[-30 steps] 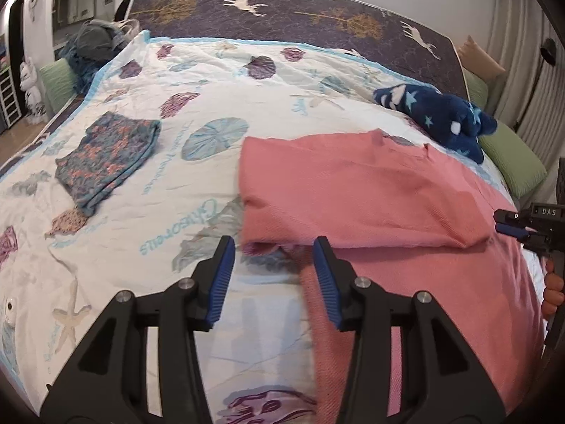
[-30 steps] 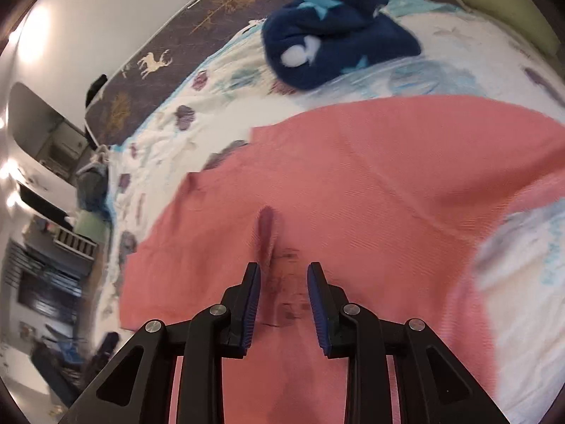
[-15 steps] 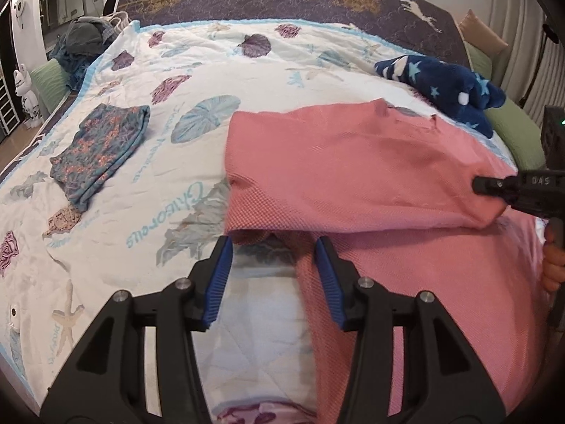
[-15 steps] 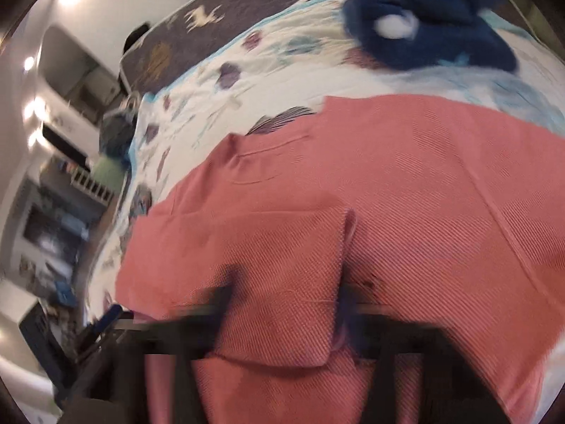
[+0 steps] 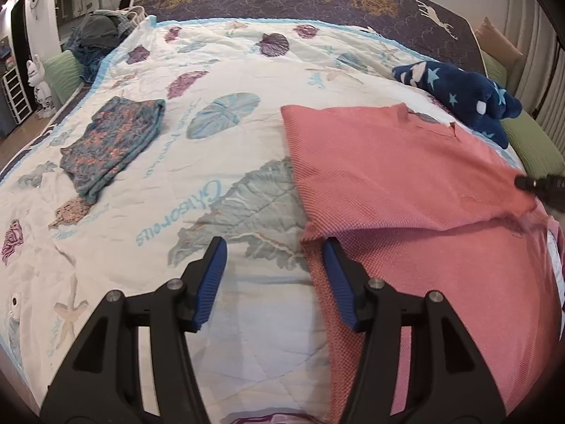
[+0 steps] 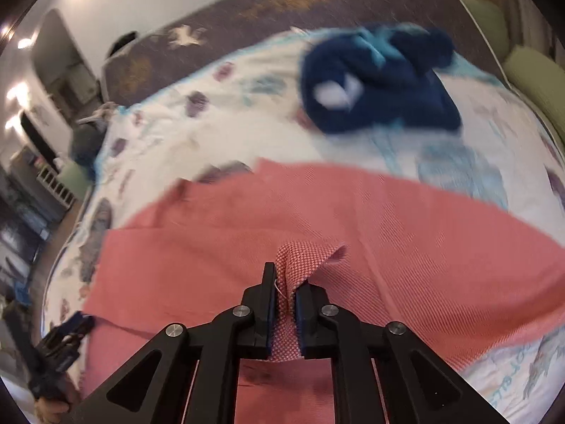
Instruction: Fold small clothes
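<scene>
In the left wrist view, the left tongs (image 5: 273, 275) hang over the bed (image 5: 226, 70) with their jaws opening and nothing between them; only the bedspread shows in the gap. The pink garment (image 5: 406, 162) lies just to the right of them, spread flat on the bed, its near edge running beside the right finger. An upper layer is already folded over the lower one, and its loose corner sits just ahead of that finger. It looks like a thin, light knit, soft and limp, so it probably sags and slides wherever it is not held. That loose corner, or the edge beside it, looks like the sensible place for these tongs to pinch. A folded blue patterned garment (image 5: 113, 141) lies well off to the left, and a dark blue starred garment (image 5: 469, 95) lies beyond the pink one.

In the right wrist view, the right tongs (image 6: 284, 293) are clenched on a pinched-up fold of the pink garment (image 6: 247, 240), a small tuft standing up between the pads, though the jaws are beginning to ease apart. The rest of the cloth spreads flat ahead and to both sides of them. The weave looks coarse enough not to slip easily. The left tongs (image 6: 76, 321) show at the cloth's far left corner.
</scene>
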`<state>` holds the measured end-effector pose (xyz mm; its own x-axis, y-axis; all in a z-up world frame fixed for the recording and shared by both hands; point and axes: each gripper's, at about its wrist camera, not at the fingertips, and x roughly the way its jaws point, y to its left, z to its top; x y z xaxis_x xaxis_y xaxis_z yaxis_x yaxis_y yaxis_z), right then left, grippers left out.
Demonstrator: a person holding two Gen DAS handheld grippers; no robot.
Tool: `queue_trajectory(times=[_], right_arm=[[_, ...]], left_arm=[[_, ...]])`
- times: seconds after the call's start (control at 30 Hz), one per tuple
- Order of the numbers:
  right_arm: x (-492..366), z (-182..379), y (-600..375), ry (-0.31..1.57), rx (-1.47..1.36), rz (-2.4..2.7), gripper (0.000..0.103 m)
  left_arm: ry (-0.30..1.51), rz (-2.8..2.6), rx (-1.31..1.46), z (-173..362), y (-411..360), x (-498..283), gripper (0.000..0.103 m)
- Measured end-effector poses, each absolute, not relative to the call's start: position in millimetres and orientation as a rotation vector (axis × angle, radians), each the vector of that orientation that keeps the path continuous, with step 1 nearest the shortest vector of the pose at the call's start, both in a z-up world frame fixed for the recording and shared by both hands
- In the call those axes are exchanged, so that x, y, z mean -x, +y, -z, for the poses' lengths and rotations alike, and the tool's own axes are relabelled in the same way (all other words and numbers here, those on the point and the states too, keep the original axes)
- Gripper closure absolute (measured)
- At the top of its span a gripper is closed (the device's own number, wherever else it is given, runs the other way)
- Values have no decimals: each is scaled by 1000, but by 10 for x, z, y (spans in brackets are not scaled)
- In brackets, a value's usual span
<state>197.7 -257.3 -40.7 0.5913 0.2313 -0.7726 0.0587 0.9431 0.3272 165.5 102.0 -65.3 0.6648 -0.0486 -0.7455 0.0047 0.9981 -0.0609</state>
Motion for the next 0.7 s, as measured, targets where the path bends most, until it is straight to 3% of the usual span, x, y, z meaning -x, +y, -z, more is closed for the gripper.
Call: queue_trajectory(times=[0.07, 0.13, 0.3, 0.43, 0.57, 0.6, 0.63, 0.7], right_arm=[[-1921, 472, -2729, 940, -399, -46, 78], [-1851, 453, -2872, 926, -425, 4, 73], [-1627, 226, -3033, 857, -413, 7, 72], [-1647, 136, -2723, 855, -463, -281, 74], [-1827, 454, -2470, 1004, -376, -180, 75], [-1854, 543, -2471, 1029, -329, -115, 80], [-1845, 611, -2509, 1031, -317, -94, 92], [-1699, 580, -2708, 981, -414, -142, 92]], left_arm=[[835, 19, 51, 627, 1045, -1633, 44], [819, -37, 24, 597, 1069, -1611, 44], [752, -18, 142, 363, 1171, -1530, 44], [700, 188, 89, 91, 699, -1568, 44], [757, 274, -21, 272, 251, -1774, 44], [806, 238, -66, 420, 177, -1873, 44], [882, 172, -120, 627, 140, -1979, 44], [864, 175, -94, 678, 192, -1953, 44]])
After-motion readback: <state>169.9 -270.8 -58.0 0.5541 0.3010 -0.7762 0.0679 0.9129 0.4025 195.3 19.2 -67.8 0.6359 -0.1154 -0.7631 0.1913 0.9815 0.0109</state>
